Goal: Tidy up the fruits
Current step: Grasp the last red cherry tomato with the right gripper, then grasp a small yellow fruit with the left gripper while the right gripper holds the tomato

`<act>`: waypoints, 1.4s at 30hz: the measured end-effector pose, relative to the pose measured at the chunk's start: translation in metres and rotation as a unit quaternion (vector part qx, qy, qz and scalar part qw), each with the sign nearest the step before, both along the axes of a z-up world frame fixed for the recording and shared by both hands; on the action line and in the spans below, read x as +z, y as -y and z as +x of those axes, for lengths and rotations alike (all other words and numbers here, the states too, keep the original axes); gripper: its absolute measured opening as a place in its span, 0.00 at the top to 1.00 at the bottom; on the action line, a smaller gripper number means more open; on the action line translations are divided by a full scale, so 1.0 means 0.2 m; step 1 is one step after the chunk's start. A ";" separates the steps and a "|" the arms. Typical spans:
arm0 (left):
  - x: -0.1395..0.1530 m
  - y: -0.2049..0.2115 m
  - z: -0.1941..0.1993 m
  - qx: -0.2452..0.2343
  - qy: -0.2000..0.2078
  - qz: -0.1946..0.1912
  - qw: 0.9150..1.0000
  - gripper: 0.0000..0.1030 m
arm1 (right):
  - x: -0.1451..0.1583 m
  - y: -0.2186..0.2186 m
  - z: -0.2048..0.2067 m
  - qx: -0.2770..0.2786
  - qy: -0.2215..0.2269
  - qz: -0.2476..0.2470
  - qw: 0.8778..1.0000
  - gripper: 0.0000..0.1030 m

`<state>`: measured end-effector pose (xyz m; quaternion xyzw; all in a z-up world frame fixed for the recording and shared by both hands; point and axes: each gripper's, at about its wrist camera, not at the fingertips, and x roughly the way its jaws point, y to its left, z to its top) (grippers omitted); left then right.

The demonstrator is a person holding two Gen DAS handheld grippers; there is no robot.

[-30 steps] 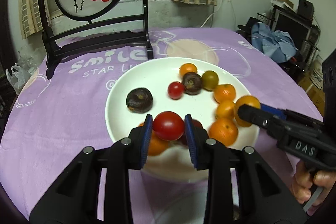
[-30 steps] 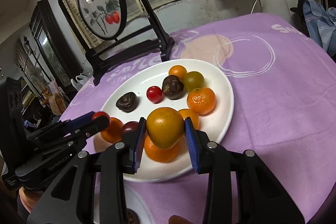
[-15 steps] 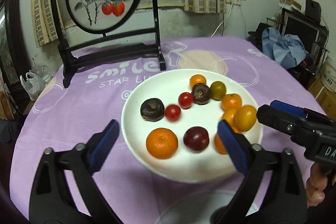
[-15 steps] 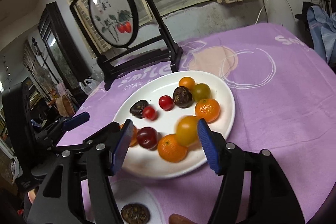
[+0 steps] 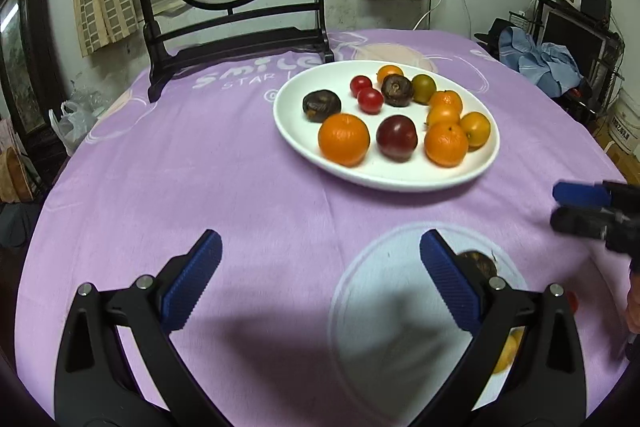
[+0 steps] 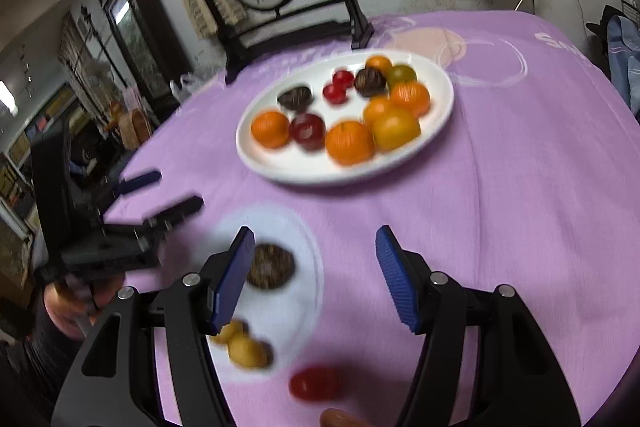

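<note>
We are holding the left tool (image 5: 320, 279) released, its blue pads spread wide and nothing between them, above the purple-clothed table (image 5: 200, 167). Ahead of it and slightly to its right, the large white oval plate (image 5: 288, 123) is carrying oranges, dark plums, red cherry tomatoes and brown wrinkled fruits. We are keeping the right tool (image 6: 316, 275) released too, its gap empty. Just left of its left pad, the small white round plate (image 6: 308, 251) is bearing a brown wrinkled fruit (image 6: 270, 265) and yellow fruits (image 6: 244, 349). A red cherry tomato (image 6: 314, 383) is lying on the cloth beneath this tool.
</note>
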<state>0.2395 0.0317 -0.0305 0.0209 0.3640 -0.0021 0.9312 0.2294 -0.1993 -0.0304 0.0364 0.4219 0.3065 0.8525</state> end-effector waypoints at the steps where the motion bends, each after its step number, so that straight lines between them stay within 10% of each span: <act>1: 0.01 -0.01 -0.02 0.001 0.002 0.000 1.000 0.02 | -0.02 0.01 -0.04 0.008 0.000 -0.012 1.000 0.38; 15: 0.05 0.00 -0.06 0.003 0.017 0.017 1.000 0.02 | -0.11 -0.01 -0.33 0.047 0.024 -0.137 0.989 0.54; 28: 0.05 -0.01 -0.06 -0.002 0.015 0.020 1.000 0.02 | -0.09 -0.06 -0.23 0.034 0.027 -0.130 0.991 0.70; 34: 0.00 0.07 -0.11 -0.146 -0.013 -0.034 0.989 0.02 | 0.07 0.02 0.00 -0.029 0.060 0.017 0.998 0.70; 42: -0.08 0.24 -0.28 -0.309 -0.014 0.022 0.951 0.30 | 0.01 0.04 0.00 -0.033 0.022 0.015 0.999 0.70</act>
